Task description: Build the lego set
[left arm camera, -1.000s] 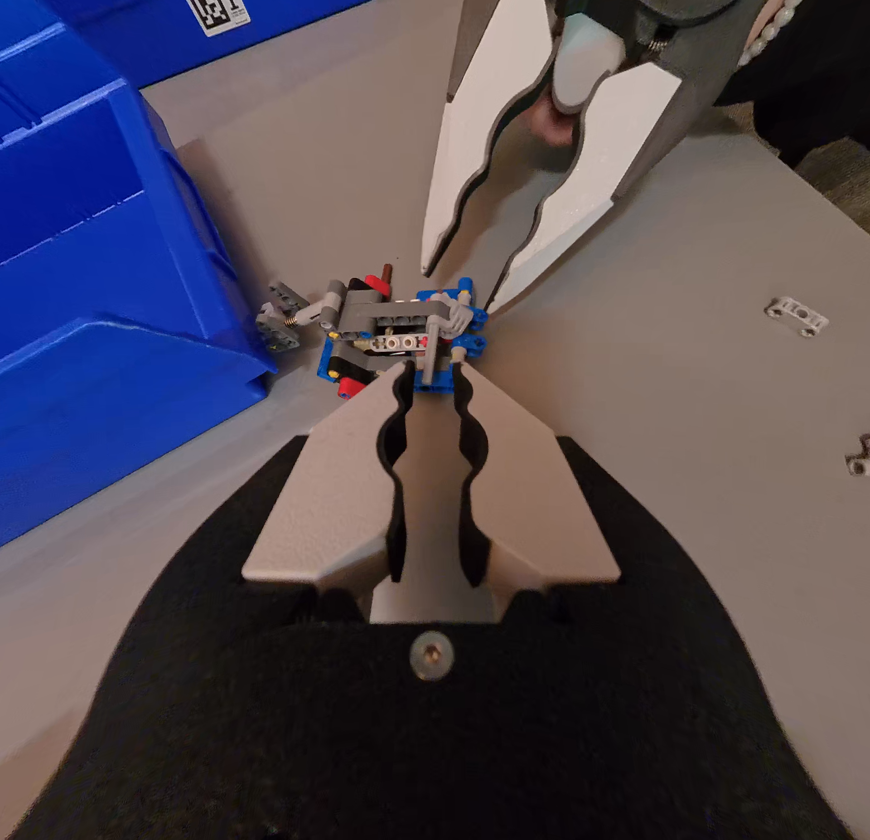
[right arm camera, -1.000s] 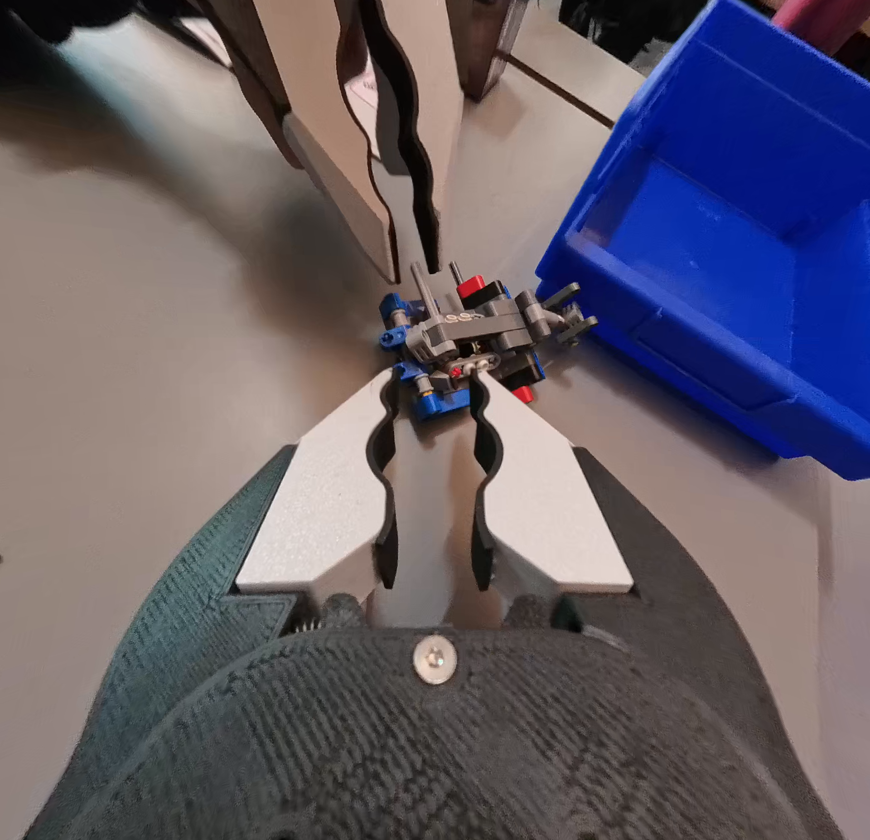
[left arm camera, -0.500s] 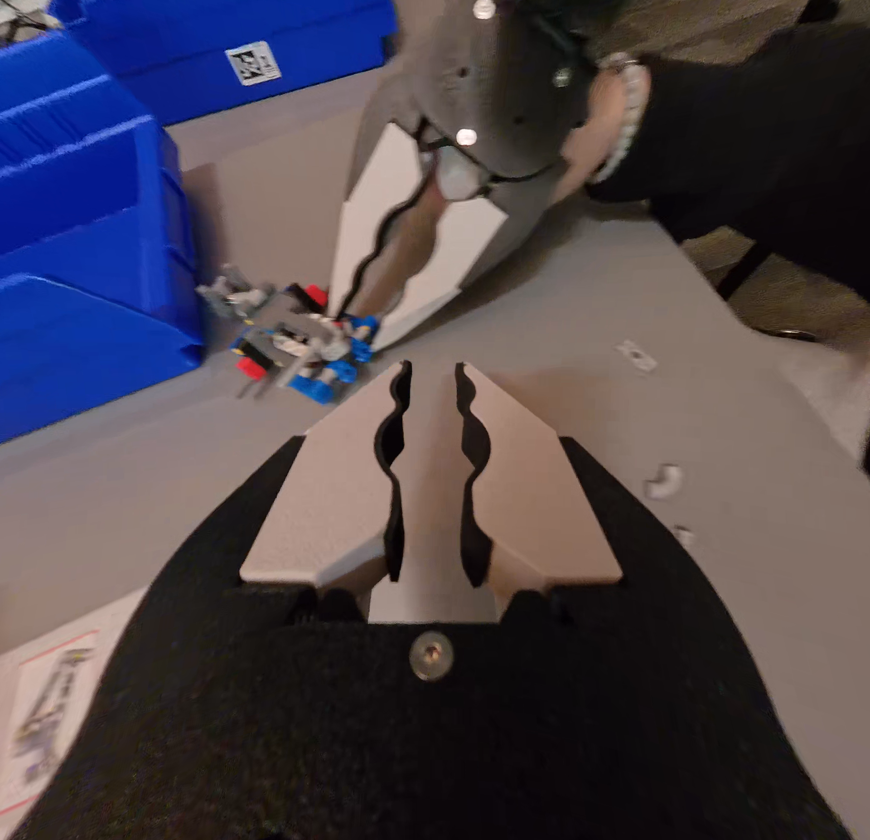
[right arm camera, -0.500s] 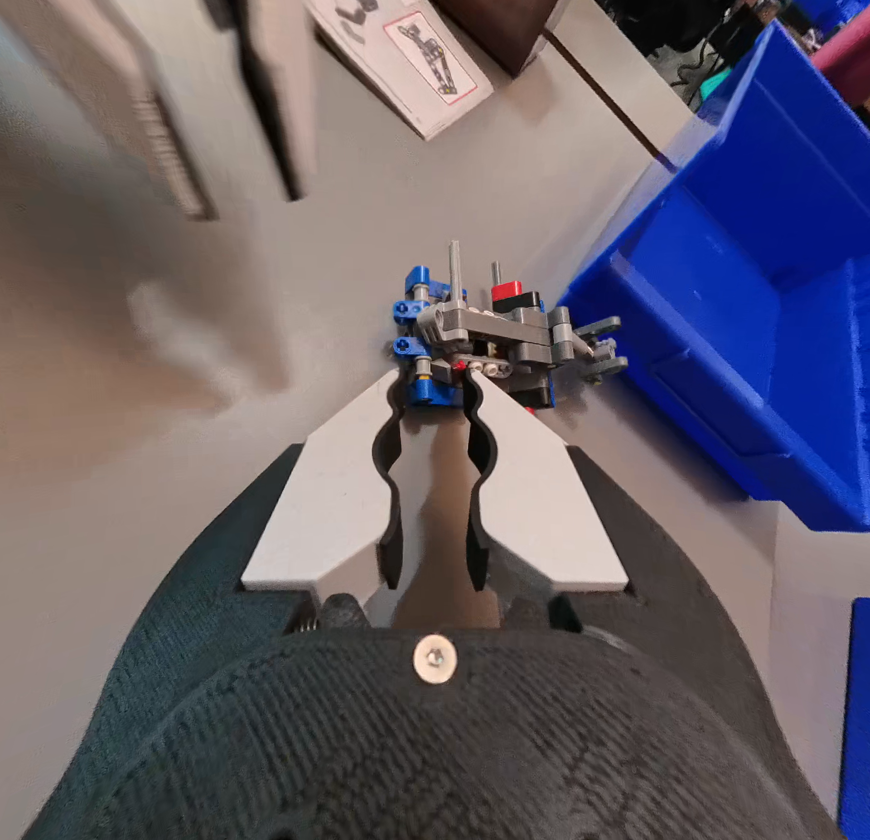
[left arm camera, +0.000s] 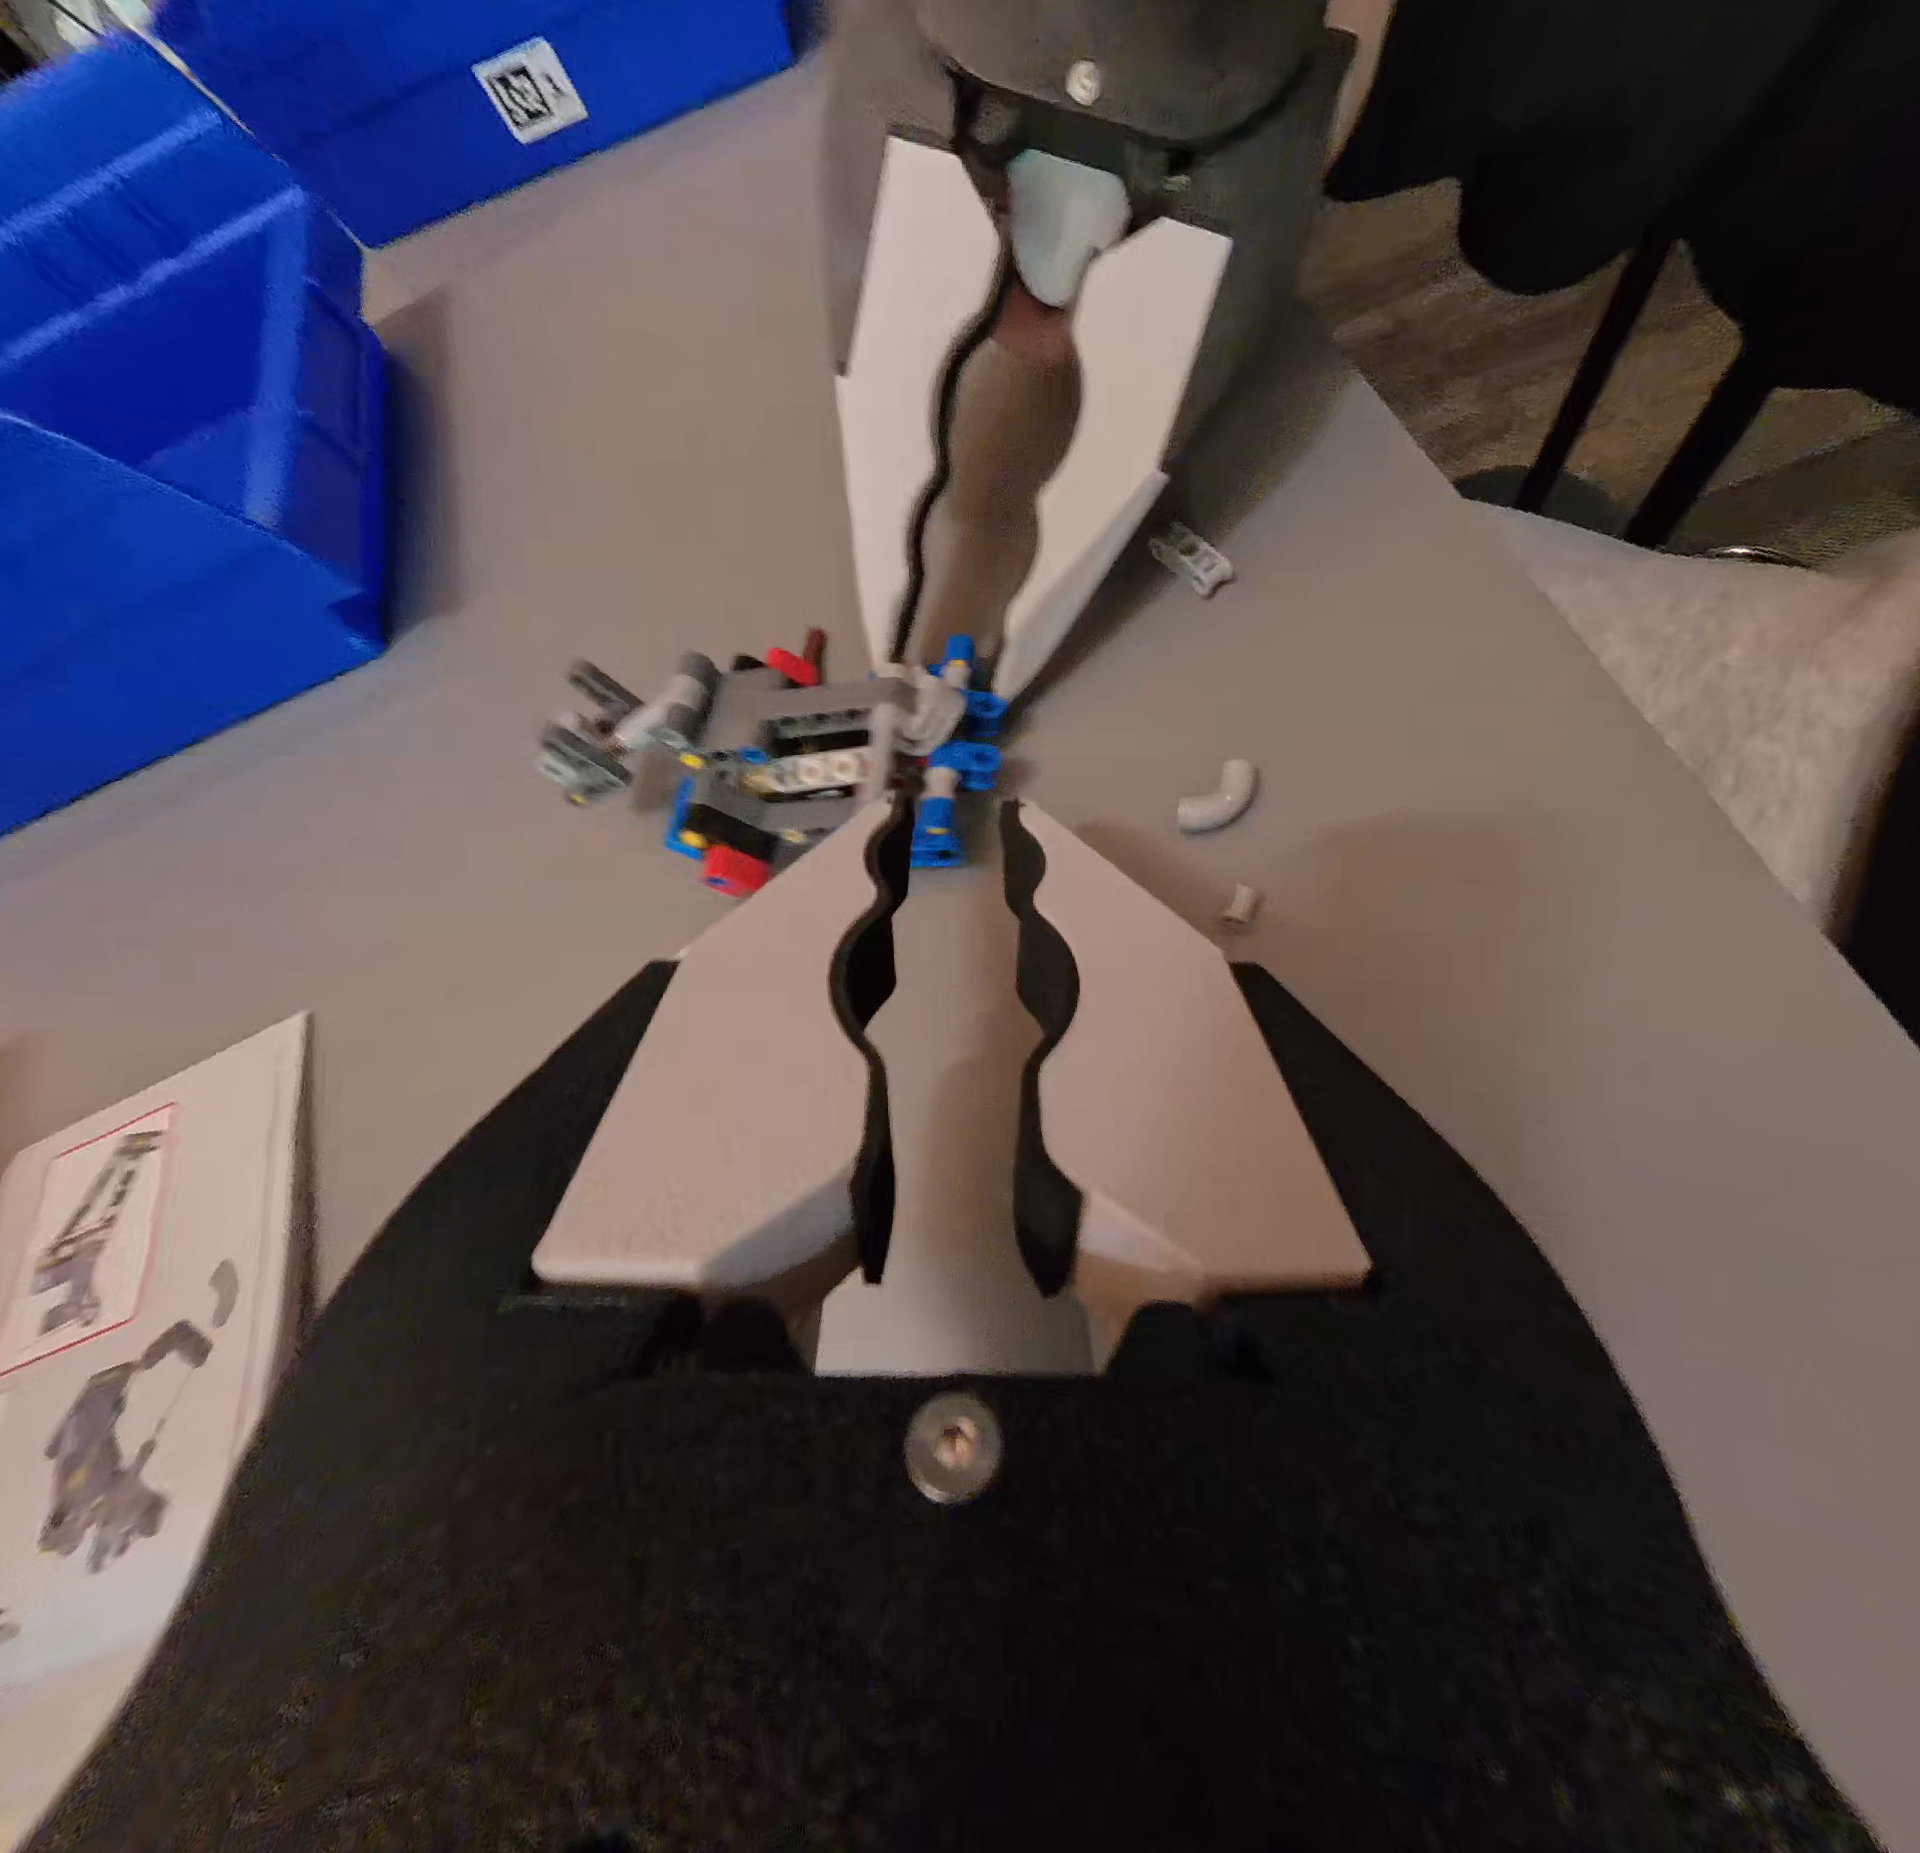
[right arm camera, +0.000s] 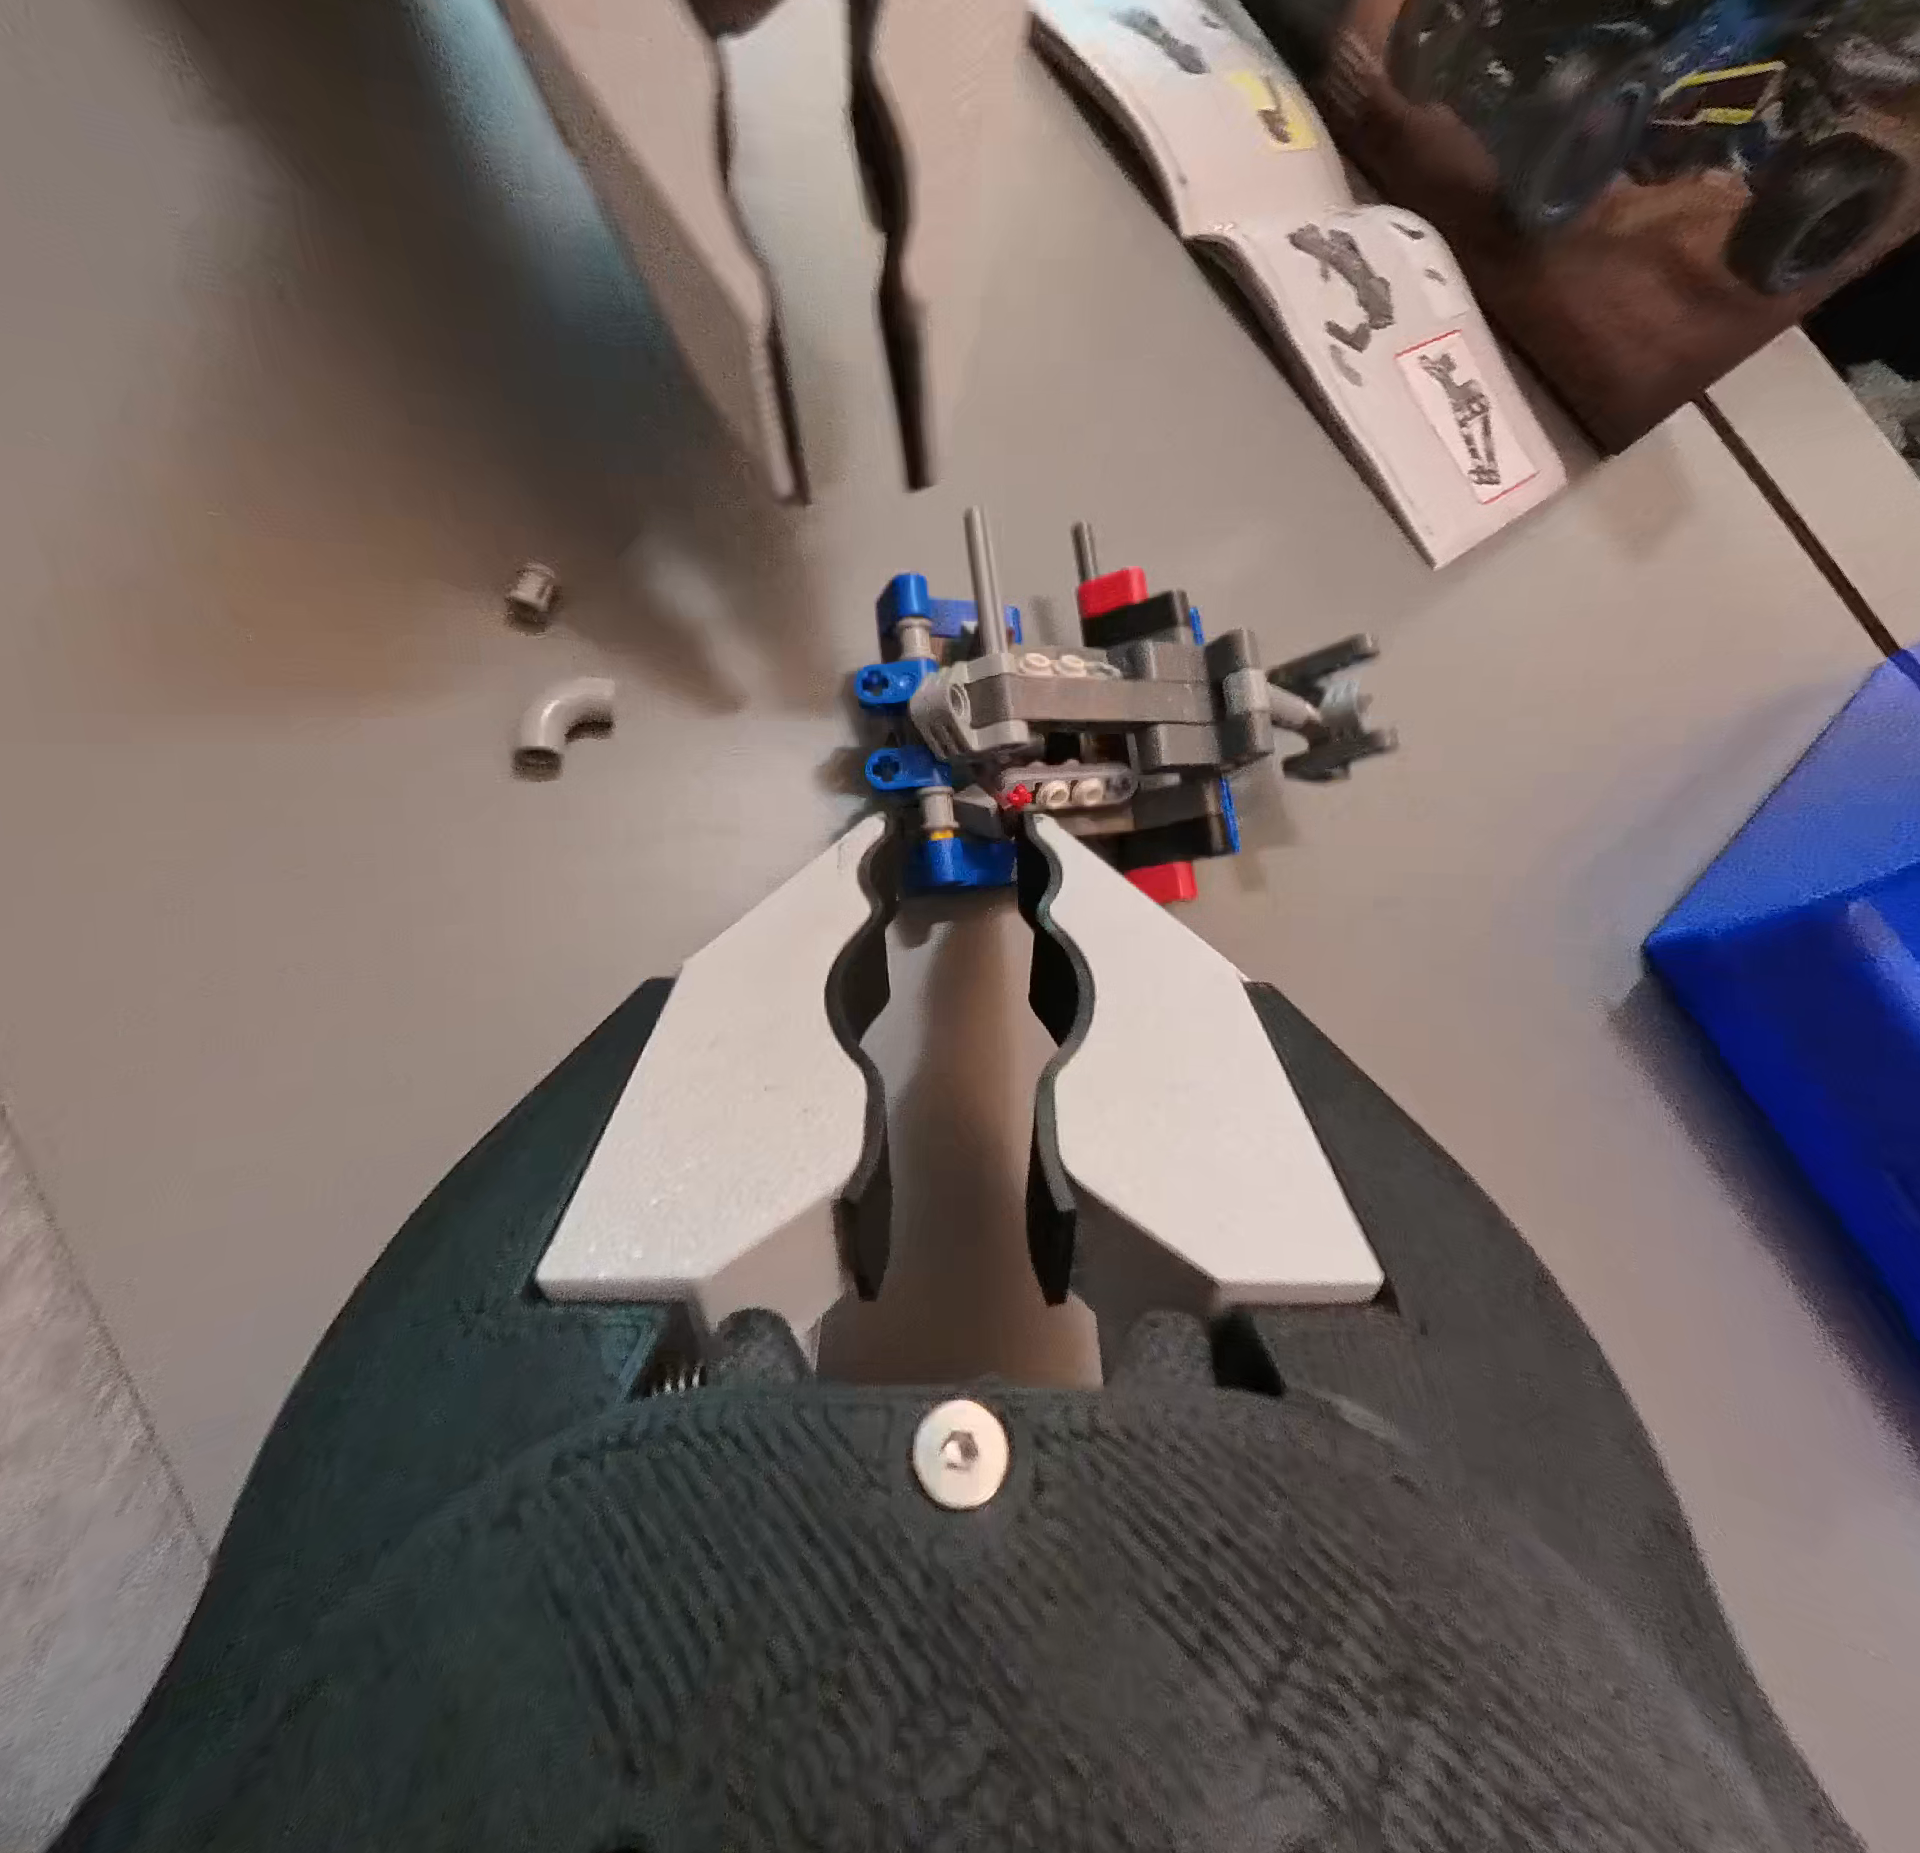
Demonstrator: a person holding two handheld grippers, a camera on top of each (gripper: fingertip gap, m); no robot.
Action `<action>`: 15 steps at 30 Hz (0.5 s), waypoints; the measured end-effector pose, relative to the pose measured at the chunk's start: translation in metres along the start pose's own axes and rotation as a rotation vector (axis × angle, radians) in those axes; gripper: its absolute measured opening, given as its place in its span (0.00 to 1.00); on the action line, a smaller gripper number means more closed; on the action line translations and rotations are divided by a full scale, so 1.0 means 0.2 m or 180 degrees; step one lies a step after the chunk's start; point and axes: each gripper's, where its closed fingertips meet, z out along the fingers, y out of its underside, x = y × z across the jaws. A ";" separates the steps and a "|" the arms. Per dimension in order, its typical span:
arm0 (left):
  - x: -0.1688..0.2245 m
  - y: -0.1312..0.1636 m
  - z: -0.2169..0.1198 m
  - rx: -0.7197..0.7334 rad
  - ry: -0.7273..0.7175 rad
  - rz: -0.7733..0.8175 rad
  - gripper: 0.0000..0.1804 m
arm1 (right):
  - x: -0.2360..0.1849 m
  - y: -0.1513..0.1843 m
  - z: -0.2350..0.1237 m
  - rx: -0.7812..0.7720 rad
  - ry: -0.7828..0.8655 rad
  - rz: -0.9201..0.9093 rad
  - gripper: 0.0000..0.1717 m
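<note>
You are clamping your right gripper point(right arm camera: 951, 832) onto the small brick model point(right arm camera: 1081, 723) just above the middle of the right wrist view, its pads pressing on both sides of the blue end block point(right arm camera: 956, 863). Your left gripper point(left arm camera: 948, 816) is holding nothing: its fingers are standing slightly apart, and in the right wrist view they are hanging clear of the model near the top of the frame. With such a narrow grip at one end, I judge the model could pivot, so squeezing squarely and evenly matters. The model is lying on a plain grey table point(right arm camera: 312, 349). A curved grey piece point(right arm camera: 561, 728) and a small grey bush point(right arm camera: 532, 593) are lying loose left of centre. A blue bin point(right arm camera: 1818, 972) is sitting at the right edge, an open instruction booklet point(right arm camera: 1351, 276) at upper right, and a box picturing a vehicle point(right arm camera: 1662, 141) behind it. In the left wrist view, another blue bin point(left arm camera: 468, 58) bearing a square sticker is standing at upper left.
</note>
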 end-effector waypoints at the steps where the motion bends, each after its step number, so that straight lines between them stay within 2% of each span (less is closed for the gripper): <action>1: -0.02 -0.01 -0.01 0.0039 -0.0067 0.0041 0.07 | -0.01 0.00 0.00 -0.0045 0.0005 -0.0027 0.13; 3: -0.04 -0.02 -0.02 0.0071 -0.0161 0.0111 0.08 | -0.01 -0.01 -0.02 -0.0086 0.0074 -0.0033 0.18; 10: -0.10 0.03 -0.02 -0.0042 -0.0395 0.0329 0.08 | 0.04 -0.12 -0.08 0.0135 0.0487 -0.0302 0.14; 15: -0.14 0.05 0.01 -0.0169 -0.0417 0.0381 0.10 | 0.04 -0.12 -0.05 0.0069 0.0460 -0.0462 0.14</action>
